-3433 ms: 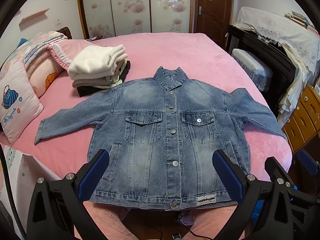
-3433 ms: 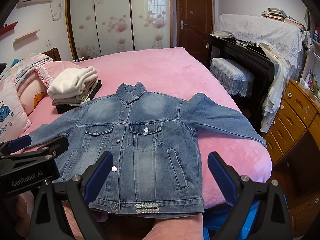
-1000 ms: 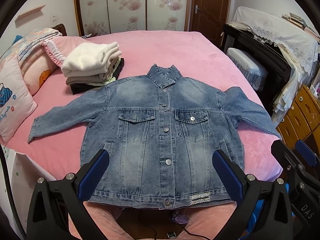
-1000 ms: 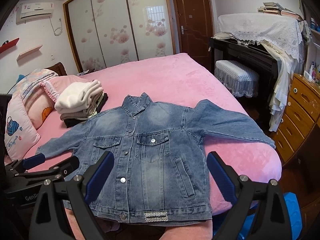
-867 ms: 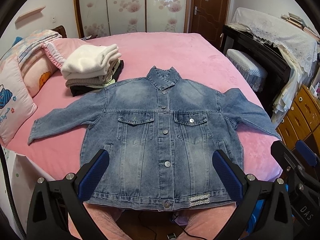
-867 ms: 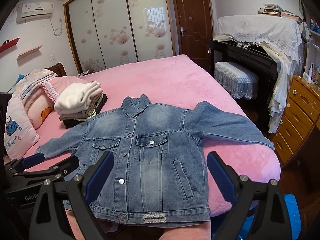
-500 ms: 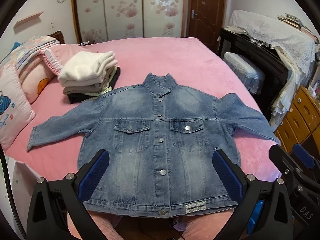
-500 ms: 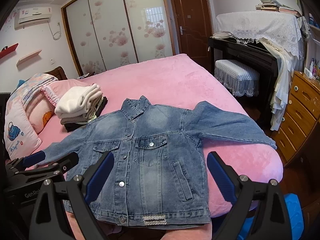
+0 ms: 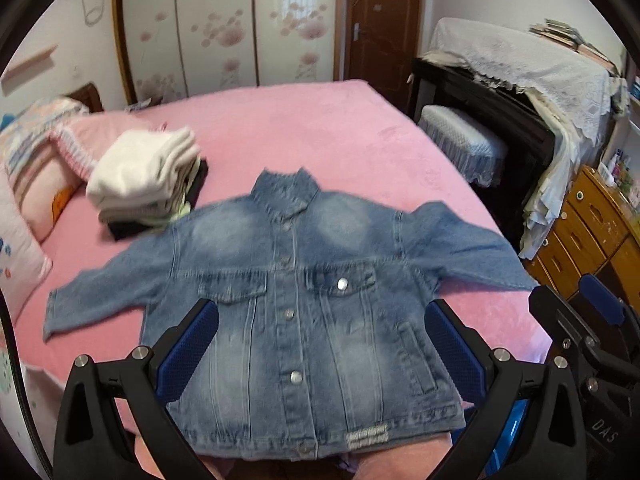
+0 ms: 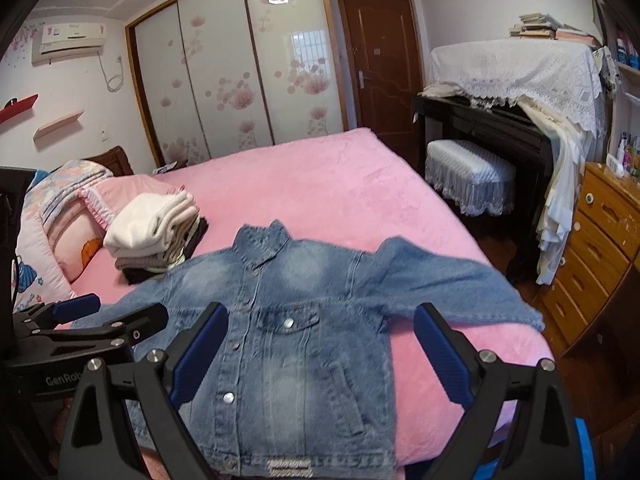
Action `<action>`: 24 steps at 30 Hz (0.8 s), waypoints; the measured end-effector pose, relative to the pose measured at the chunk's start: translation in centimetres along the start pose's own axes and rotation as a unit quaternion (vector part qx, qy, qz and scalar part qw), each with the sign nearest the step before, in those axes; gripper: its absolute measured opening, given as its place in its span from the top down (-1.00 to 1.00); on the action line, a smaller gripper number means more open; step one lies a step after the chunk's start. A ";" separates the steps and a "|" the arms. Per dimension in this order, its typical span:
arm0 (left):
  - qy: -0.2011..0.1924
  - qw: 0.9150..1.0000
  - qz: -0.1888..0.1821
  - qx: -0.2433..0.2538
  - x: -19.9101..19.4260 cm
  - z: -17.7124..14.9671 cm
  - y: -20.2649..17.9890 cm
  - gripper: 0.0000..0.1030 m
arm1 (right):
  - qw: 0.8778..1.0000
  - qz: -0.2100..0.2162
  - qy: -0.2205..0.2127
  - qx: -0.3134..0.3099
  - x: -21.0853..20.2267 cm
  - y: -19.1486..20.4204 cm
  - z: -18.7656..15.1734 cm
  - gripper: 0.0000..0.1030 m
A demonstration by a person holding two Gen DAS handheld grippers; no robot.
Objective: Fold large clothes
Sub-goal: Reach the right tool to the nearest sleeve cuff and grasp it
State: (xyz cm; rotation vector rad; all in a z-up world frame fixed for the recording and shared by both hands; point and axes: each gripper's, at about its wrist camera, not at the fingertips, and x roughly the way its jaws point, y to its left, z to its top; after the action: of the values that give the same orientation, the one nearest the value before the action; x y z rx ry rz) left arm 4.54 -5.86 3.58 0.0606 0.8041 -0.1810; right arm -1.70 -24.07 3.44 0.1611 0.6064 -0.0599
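Note:
A blue denim jacket [image 9: 304, 280] lies flat and buttoned on the pink bed [image 9: 320, 128], front up, both sleeves spread out, hem at the near edge. It also shows in the right wrist view [image 10: 304, 320]. My left gripper [image 9: 320, 352] is open and empty, hovering above the jacket's lower half. My right gripper [image 10: 320, 356] is open and empty, above the jacket's right side. The left gripper shows at the left of the right wrist view [image 10: 104, 320].
A stack of folded clothes [image 9: 148, 176] sits on the bed beyond the left sleeve, with pillows [image 9: 28, 184] further left. A covered piano [image 10: 512, 92], a stool [image 10: 468, 176] and a wooden dresser [image 10: 600, 248] stand to the right of the bed.
Both grippers have moved forward over the jacket and tilted up a little. The jacket has not moved. Both stay open.

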 end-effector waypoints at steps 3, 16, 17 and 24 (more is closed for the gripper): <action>-0.022 1.000 -0.003 0.020 -0.4 1.6 -1.5 -0.99 | 1.000 -0.006 -0.018 0.002 -0.3 -0.9 1.3 -0.84; -0.067 0.995 -0.009 0.068 1.6 6.7 -7.2 -0.99 | 0.997 -0.054 -0.057 0.027 0.2 -5.9 4.3 -0.84; -0.071 0.995 -0.005 0.072 1.8 6.7 -7.7 -0.99 | 0.996 -0.057 -0.056 0.031 0.5 -6.5 4.3 -0.84; -0.076 0.993 -0.021 0.086 6.1 7.7 -11.0 -0.99 | 0.993 -0.081 -0.030 0.081 3.5 -11.7 3.5 -0.84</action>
State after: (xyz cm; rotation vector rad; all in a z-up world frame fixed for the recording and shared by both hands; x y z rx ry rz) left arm 12.11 -18.45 4.66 0.1905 0.6377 -0.2920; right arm 1.93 -36.23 2.71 0.2655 0.5544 -0.2696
